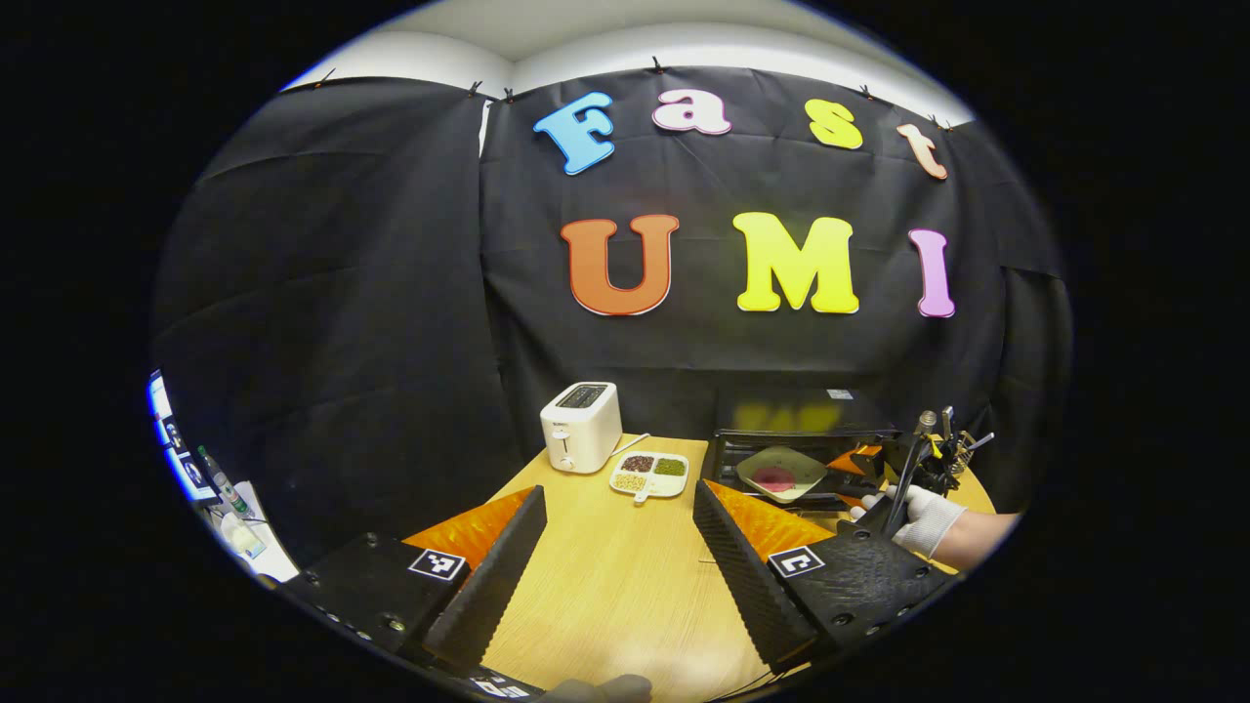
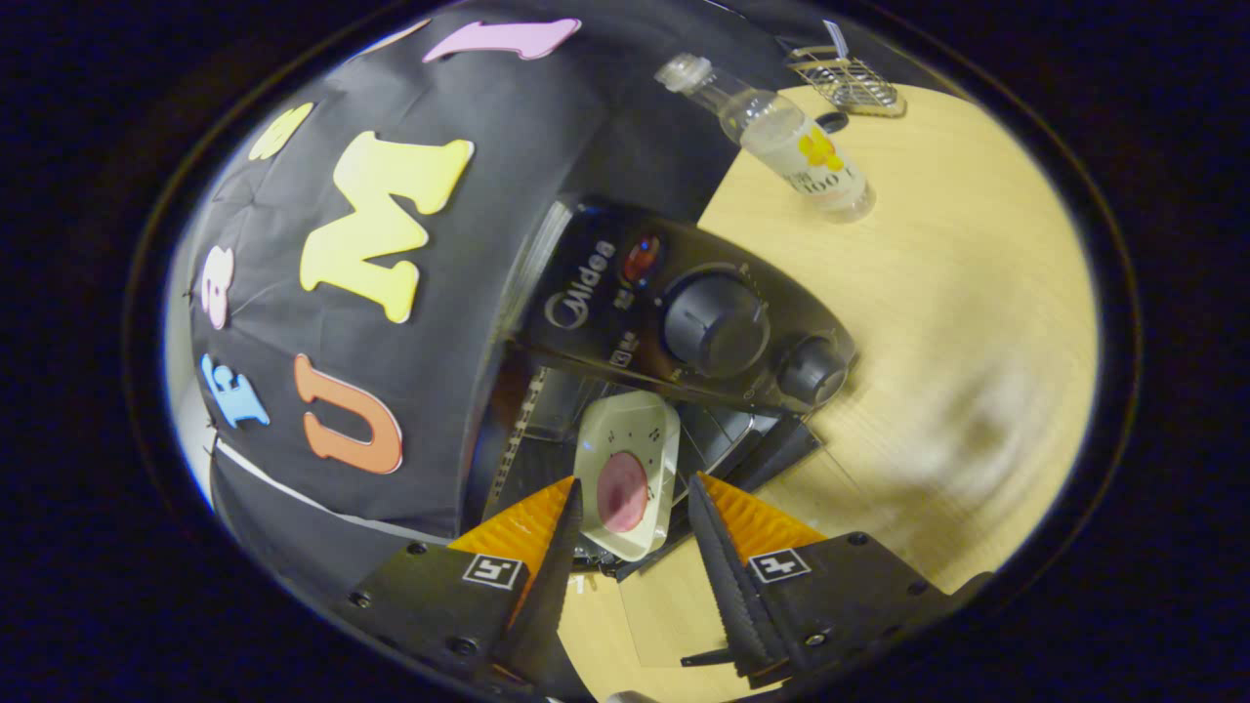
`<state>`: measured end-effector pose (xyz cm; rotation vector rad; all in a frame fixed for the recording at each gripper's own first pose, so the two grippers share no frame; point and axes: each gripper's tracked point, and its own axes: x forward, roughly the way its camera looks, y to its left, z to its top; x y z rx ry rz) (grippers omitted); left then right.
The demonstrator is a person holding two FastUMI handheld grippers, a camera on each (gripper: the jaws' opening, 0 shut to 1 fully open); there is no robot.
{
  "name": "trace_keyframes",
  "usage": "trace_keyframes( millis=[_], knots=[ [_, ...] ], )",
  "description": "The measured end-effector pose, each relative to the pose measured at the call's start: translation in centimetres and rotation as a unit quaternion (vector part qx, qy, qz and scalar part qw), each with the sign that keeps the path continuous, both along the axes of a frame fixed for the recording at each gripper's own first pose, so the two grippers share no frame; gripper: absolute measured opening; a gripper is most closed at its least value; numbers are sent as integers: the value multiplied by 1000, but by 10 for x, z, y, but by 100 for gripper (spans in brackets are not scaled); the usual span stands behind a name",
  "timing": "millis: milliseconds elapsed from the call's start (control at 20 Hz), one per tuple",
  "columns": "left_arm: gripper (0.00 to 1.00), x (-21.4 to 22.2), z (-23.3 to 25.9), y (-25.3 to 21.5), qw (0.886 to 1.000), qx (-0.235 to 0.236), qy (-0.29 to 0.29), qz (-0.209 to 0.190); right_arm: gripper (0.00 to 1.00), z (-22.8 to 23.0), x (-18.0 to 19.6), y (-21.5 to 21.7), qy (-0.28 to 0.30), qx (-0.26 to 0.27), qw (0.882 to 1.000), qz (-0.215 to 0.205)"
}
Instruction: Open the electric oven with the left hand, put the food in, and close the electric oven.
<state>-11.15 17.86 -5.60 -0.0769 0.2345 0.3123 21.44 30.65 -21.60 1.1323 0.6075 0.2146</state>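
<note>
The oven [image 1: 803,430] stands open at the back of the counter [image 1: 605,586], its door folded down, with a pale plate [image 1: 781,473] carrying pink food [image 1: 773,478] at its mouth. In the right gripper view the right gripper [image 2: 630,547] is tipped sideways, fingers parted to either side of the plate [image 2: 627,469], just beside its near edge; whether they press on it cannot be told. The left gripper [image 1: 620,547] hovers well back over the counter, fingers spread wide and empty, a toaster [image 1: 582,426] and a divided snack tray [image 1: 650,475] beyond. Opening looks done and loading nearly so; releasing the plate and shutting the door remain.
</note>
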Motion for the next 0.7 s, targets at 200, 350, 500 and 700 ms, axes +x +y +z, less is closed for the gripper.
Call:
trace_keyframes(
  millis=[200, 350, 500, 700],
  knots=[
    [97, -5, -6, -7, 999, -3, -13, -29, 82, 20, -40, -27, -45, -57, 997, 11],
    [97, -9, -12, -16, 998, -10, -20, -51, 87, 30, -73, -53, -75, -127, 989, 13],
    [97, -10, -23, -28, 997, -12, -22, -79, 89, 33, -104, -82, -101, -212, 972, 14],
    [97, -2, -38, -48, 994, -9, -18, -106, 95, 53, -141, -124, -138, -321, 937, 18]
  ],
)
